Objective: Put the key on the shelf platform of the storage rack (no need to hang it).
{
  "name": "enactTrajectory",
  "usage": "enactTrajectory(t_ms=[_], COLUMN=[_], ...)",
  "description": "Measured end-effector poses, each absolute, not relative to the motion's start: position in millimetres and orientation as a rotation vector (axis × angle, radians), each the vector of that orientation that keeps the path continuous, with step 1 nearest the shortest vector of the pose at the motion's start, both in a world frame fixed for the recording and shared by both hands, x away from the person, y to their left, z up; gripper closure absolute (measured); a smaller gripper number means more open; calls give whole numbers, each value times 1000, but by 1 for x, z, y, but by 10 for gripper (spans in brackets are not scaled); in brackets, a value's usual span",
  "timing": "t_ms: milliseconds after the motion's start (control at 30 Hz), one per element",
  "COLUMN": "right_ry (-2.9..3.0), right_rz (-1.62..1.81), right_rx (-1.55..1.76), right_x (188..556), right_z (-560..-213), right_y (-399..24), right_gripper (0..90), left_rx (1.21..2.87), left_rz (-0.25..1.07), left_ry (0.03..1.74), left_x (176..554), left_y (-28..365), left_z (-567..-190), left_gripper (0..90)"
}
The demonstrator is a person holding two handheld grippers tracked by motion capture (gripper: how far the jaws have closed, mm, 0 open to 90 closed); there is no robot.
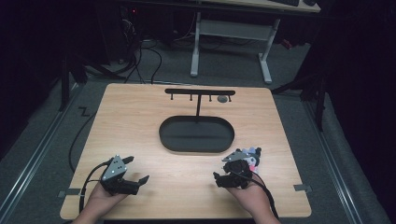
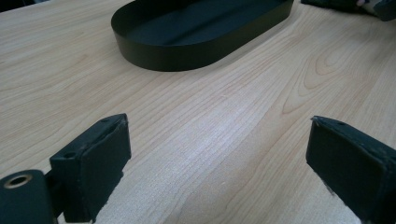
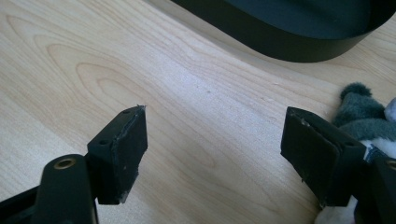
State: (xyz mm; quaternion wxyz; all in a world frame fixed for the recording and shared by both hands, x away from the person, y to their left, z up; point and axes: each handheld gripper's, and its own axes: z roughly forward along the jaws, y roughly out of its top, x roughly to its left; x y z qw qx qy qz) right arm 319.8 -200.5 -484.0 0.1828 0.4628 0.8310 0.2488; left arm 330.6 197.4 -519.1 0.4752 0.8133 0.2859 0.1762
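Observation:
A small grey and white plush toy (image 1: 254, 156) with a touch of pink lies on the wooden table (image 1: 140, 121), right of the black oval tray (image 1: 196, 145). My right gripper (image 1: 229, 165) stands open beside the toy with nothing between its fingers. In the right gripper view the plush toy (image 3: 362, 116) touches the outside of the right jaw of the open gripper (image 3: 215, 149). My left gripper (image 1: 136, 169) rests open near the front left, over bare wood. The left gripper view shows its jaws wide apart around the gripper's middle (image 2: 219, 154), with the tray (image 2: 187, 56) ahead.
A black T-shaped rack (image 1: 200, 93) with small hooks rises from the tray's far side, and a small grey round thing (image 1: 222, 99) sits by its right end. Behind the table are a white desk frame (image 1: 266, 60) and cables on the floor.

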Motion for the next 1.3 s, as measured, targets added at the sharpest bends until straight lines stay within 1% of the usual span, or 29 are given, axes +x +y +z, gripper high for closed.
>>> enactTrajectory(t_ms=[767,1300], right_ry=[2498,2508], right_rz=[504,454], right_rx=[1304,1388], right_x=[328,334], right_z=[-468,-449], right_y=[-186,-189], right_gripper=[262,303], left_rx=[1987,1989], left_rz=[424,422], left_ry=[696,696], left_x=[330,331], left_y=[197,198], left_z=[-519,-519], left_gripper=[73,74])
